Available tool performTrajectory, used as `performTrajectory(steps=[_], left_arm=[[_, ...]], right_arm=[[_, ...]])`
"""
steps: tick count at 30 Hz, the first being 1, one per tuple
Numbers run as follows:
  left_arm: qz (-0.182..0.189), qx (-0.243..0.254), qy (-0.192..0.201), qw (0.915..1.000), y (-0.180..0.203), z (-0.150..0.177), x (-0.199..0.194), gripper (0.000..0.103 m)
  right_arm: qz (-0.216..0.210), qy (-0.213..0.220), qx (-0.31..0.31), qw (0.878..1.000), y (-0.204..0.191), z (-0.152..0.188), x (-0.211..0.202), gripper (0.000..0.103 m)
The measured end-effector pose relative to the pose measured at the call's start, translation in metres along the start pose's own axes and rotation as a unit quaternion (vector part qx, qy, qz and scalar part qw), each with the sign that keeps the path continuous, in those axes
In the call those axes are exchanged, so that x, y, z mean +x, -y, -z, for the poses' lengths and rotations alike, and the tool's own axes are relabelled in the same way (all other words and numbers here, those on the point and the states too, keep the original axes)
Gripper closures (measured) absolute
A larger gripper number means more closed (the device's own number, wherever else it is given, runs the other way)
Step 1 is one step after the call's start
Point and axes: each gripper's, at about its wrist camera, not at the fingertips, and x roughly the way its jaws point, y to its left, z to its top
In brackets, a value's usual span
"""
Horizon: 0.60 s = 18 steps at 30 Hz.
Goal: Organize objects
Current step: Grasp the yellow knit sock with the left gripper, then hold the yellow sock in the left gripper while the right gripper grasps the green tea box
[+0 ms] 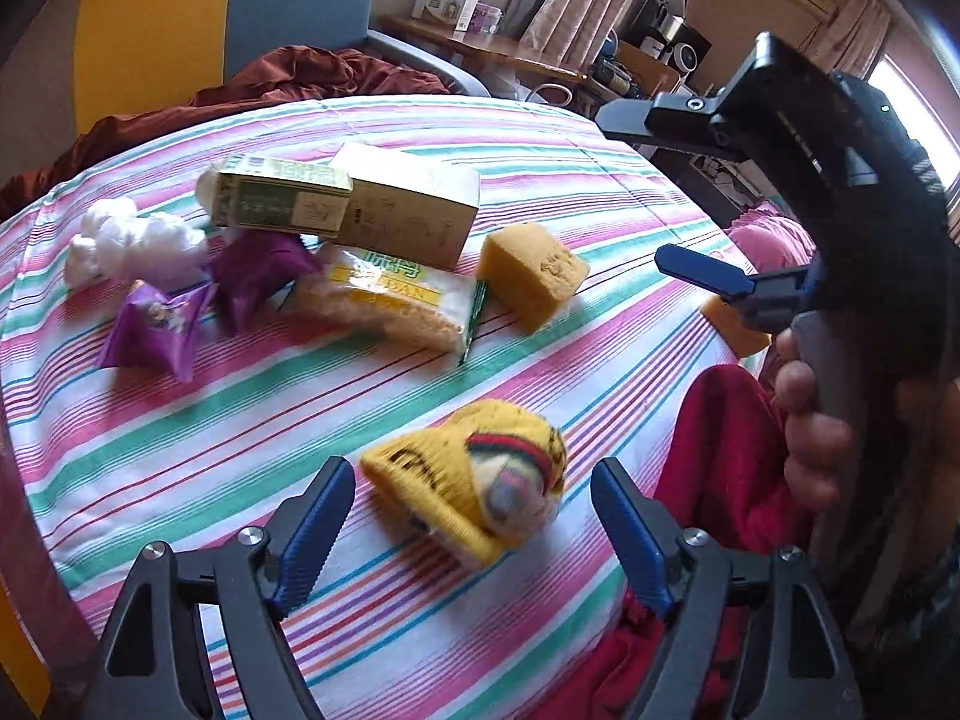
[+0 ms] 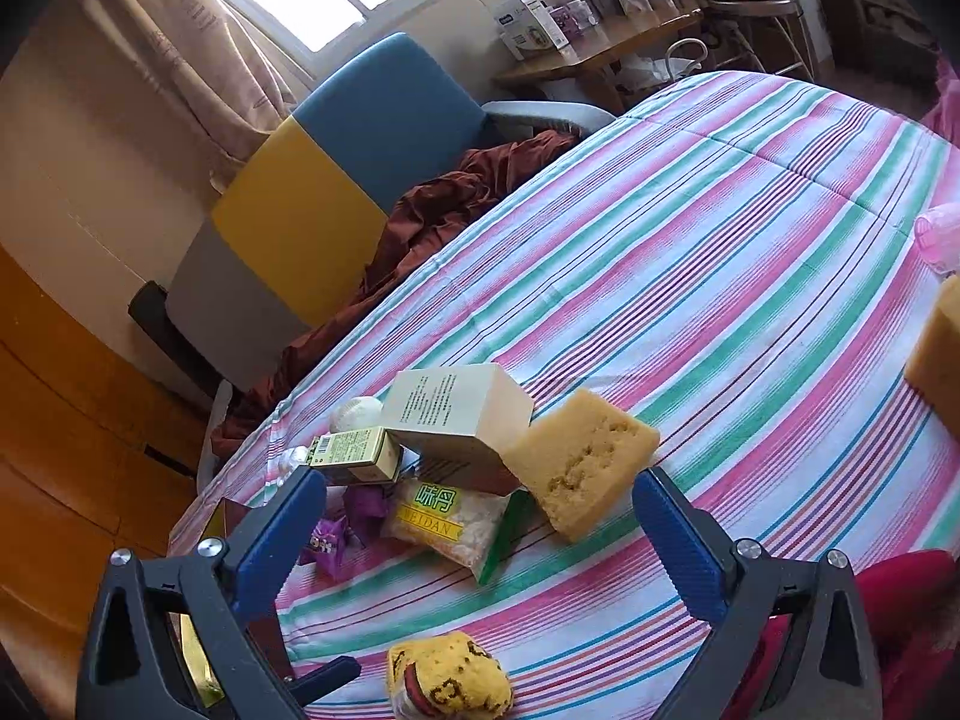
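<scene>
Left wrist view: the left tongs (image 1: 474, 531) are hanging released around a blurred, probably rolled yellow sock (image 1: 474, 480); the right tongs (image 2: 480, 534) are gaping, needing a target.

Two fisheye views, each mounted on a hand-held gripper and looking forward along its two blue-padded fingers, angled down at the striped cloth (image 1: 198, 420). The left wrist view sits low and close over the near edge, with the yellow sock (image 1: 474, 480) just ahead of its fingers and the clutter further off; it faces the chair (image 1: 300, 6) and a desk (image 1: 480, 51), and catches the other gripper (image 1: 705, 270) at its right side. The right wrist view, rolled so the cloth slants, looks from the right across the same pile, sponge (image 2: 585, 459) nearest. Both share the sponge, boxes (image 2: 462, 408), noodle packet (image 2: 447, 519), sock, chair and desk.
</scene>
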Motion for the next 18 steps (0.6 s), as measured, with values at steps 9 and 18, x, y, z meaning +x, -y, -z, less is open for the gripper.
performTrajectory(steps=[9, 18], left_arm=[[-0.019, -0.010, 0.013, 0.9997, -0.007, 0.003, 0.031, 0.045], [-0.045, 0.018, 0.047, 0.9977, -0.043, 0.039, -0.008, 0.057]], right_arm=[[0.002, -0.008, -0.008, 1.000, -0.002, 0.000, 0.003, 0.000], [0.038, -0.029, -0.068, 0.997, -0.020, 0.007, 0.012, 0.000]])
